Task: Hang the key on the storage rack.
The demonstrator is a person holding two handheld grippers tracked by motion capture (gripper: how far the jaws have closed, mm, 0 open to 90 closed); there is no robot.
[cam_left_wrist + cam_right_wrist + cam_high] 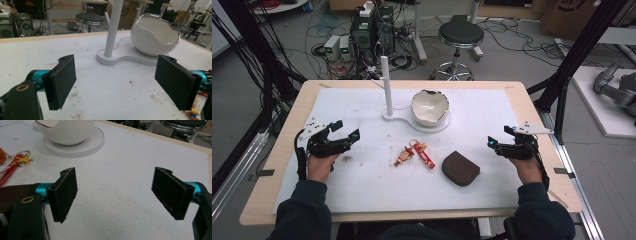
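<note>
Keychains (414, 153), a small figure charm and a red strap on rings, lie near the middle of the white-covered counter (357, 107) in the high view, with a brown pouch (460, 168) just beside them on the right and a white stand (387, 90) with an egg-shaped bowl (430, 107) behind them. From up here I see my left hand-held gripper (344, 131) low over the counter at the left edge of the pad and my right hand-held gripper (495, 141) at the right, both well apart from the keychains and both spread with nothing between the jaws. In the left gripper view the jaws stand wide over bare pad, the stand's post (113, 27) and the bowl (153, 35) ahead, and a bit of the figure charm (193, 112) peeks in at the lower right corner. In the right gripper view the jaws are likewise wide and empty, the keyring and red strap (17, 160) off to the left and the pouch (15, 195) a brown edge behind the left jaw. My worry (a judgement only): the charms are thin and flat, so a shallow pinch could slip off the ring, and a reach from the right could nudge the pouch or clip the bowl.
</note>
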